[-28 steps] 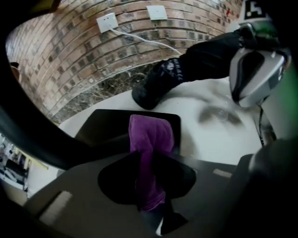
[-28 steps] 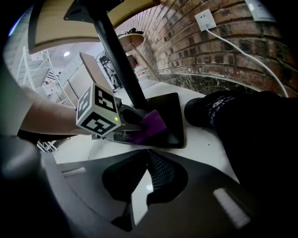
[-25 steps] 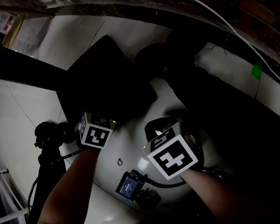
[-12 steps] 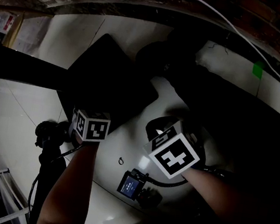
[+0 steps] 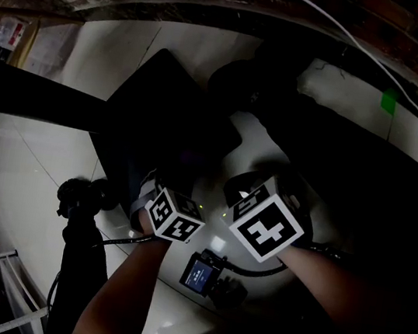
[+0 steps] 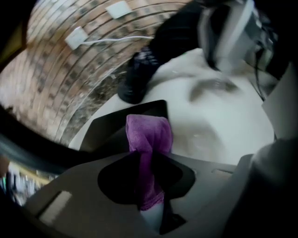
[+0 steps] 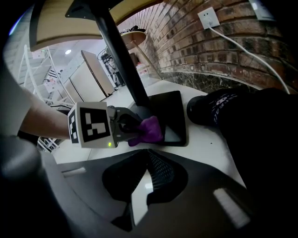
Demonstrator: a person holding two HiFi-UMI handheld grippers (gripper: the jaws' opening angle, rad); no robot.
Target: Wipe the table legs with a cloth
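**A:** What is the left gripper [image 6: 148, 160] holding?

**B:** Its jaws are clamped on the purple cloth [image 6: 149, 135]. A folded wad sticks out past the tips.

**A:** And what has changed in the last second?

**B:** In the head view its marker cube [image 5: 174, 213] has slid toward the person's right and rolled over, so a different face shows. That carries the cloth in toward the black base plate [image 7: 170, 116], where the table leg [image 7: 122, 58] comes down.

**A:** So is it wiping?

**B:** I'd say it is just arriving. From the right gripper view the cloth sits at the foot of the leg, over the plate's near edge. I cannot tell whether it touches the metal yet. The long slanted run of the leg above it looks still to be done.

**A:** And the right gripper [image 7: 152, 172]?

**B:** Its jaws are closed on each other with nothing between them. It hangs back just beside the left one, facing the cloth and the leg, and takes no part in the work.

**A:** How are the arms set?

**B:** The left forearm [image 5: 122, 290] runs up from the bottom of the head view with the wrist rolled inward. The right forearm [image 5: 325, 279] comes in from the right, lying low. Beyond the plate stands a black shoe [image 7: 209, 109] on the pale floor [image 7: 205, 144], with a brick wall [image 7: 195, 42] behind it.
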